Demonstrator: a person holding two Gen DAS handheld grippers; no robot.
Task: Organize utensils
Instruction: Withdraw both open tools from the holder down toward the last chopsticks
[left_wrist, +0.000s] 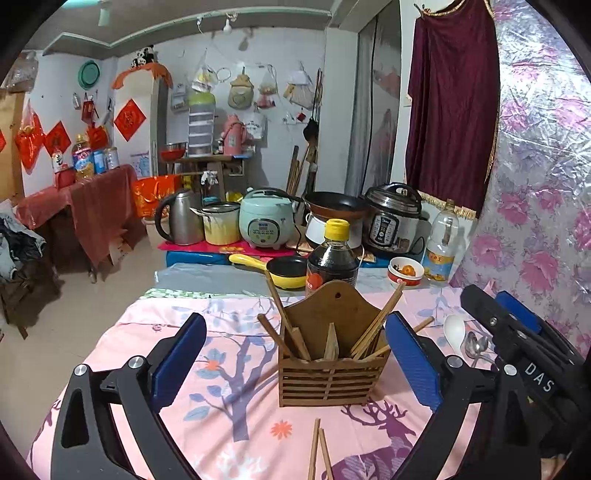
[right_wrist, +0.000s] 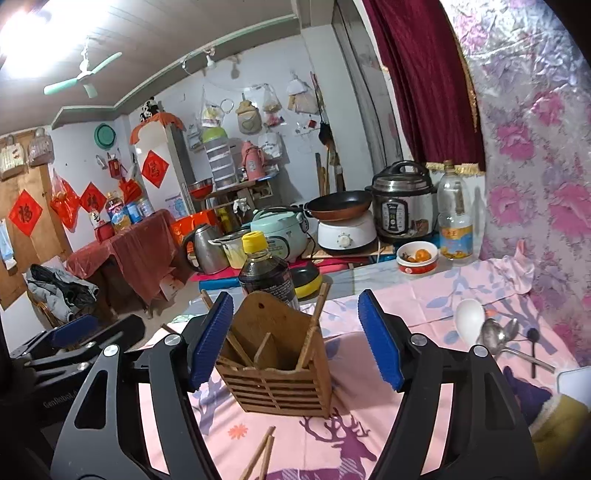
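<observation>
Both the left hand-held gripper (left_wrist: 295, 354) and right hand-held gripper (right_wrist: 297, 339) gape empty, seemingly clear of the slatted wooden holder (left_wrist: 330, 365) of chopsticks (left_wrist: 373, 326).

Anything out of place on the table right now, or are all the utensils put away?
Not all. Two loose chopsticks lie on the cloth in front of the wooden holder, outside it. To its right, a white spoon, metal spoons and a small dark spoon lie loose on the cloth. Both grippers are open and hold nothing.
</observation>
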